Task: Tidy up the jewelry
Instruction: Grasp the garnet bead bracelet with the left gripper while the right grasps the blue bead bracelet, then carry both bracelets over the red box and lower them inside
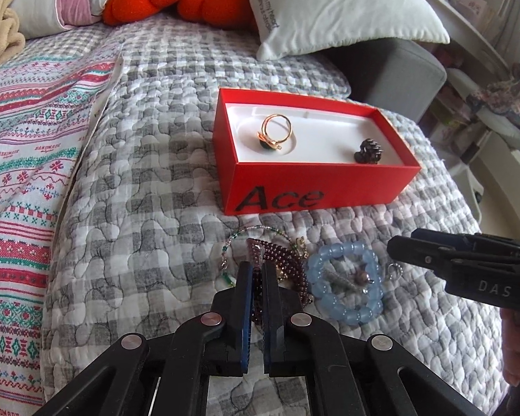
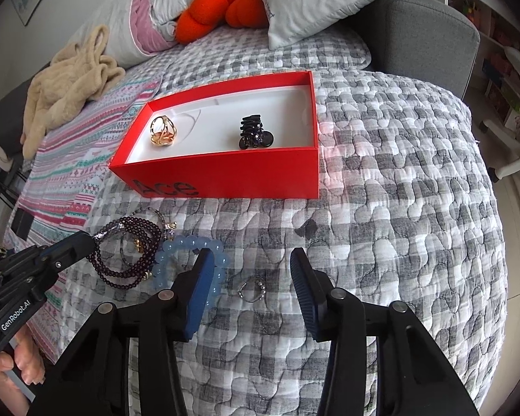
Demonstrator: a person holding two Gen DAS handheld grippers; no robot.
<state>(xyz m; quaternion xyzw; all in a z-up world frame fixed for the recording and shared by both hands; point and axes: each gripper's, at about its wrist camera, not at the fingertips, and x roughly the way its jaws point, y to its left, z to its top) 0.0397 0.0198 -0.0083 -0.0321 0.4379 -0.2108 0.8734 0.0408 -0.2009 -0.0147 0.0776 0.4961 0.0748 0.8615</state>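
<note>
Left gripper (image 1: 256, 270) clamps garnet bracelet (image 2: 128, 260); right gripper (image 2: 251, 270) open, empty; silver ring (image 2: 252, 289) blurry

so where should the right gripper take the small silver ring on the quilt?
Across the band, from straight above. The silver ring lies roughly flat on the quilt, apart from the blue bracelet, so one pad would go outside the band and one inside or on the far side. The right gripper is open and already straddles it; a side approach would likely just push it.
</note>
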